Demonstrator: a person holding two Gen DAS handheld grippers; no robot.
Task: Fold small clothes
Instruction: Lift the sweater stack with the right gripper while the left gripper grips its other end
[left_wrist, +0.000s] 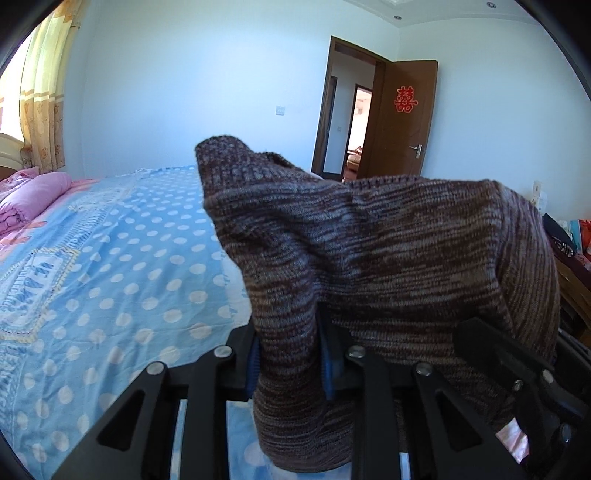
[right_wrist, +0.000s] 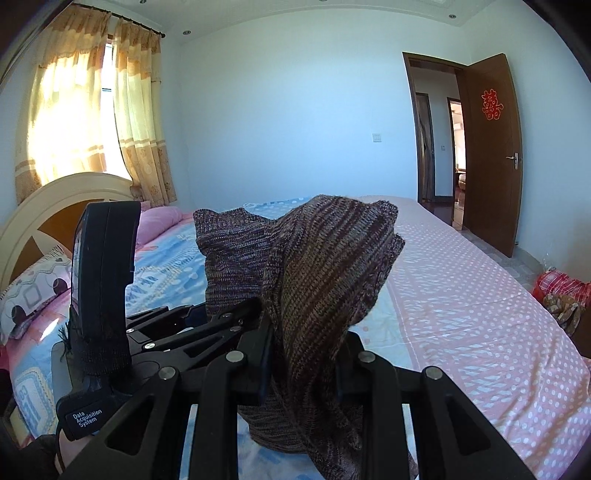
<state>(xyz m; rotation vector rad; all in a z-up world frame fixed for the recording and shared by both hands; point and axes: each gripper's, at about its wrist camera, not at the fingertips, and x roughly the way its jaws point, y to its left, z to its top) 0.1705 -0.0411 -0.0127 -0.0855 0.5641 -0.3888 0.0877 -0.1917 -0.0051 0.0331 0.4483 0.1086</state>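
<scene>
A brown and grey knitted garment (left_wrist: 388, 251) hangs lifted above the bed, stretched between both grippers. My left gripper (left_wrist: 291, 354) is shut on one bunched edge of it, the knit filling the gap between the blue pads (left_wrist: 253, 363). In the right wrist view the same knitted garment (right_wrist: 325, 266) rises in a peak, and my right gripper (right_wrist: 306, 369) is shut on its other edge. The left gripper's body (right_wrist: 192, 325) with its upright black handle shows just left of the right one. Cloth hides the fingertips of both grippers.
Below lies a bed with a blue dotted sheet (left_wrist: 110, 266) and a pink dotted sheet (right_wrist: 461, 302). Pink bedding (left_wrist: 33, 195) and a pillow (right_wrist: 33, 291) lie by the headboard (right_wrist: 48, 210). A brown door (right_wrist: 491, 147) stands open at right; clutter (right_wrist: 561, 295) sits beside the bed.
</scene>
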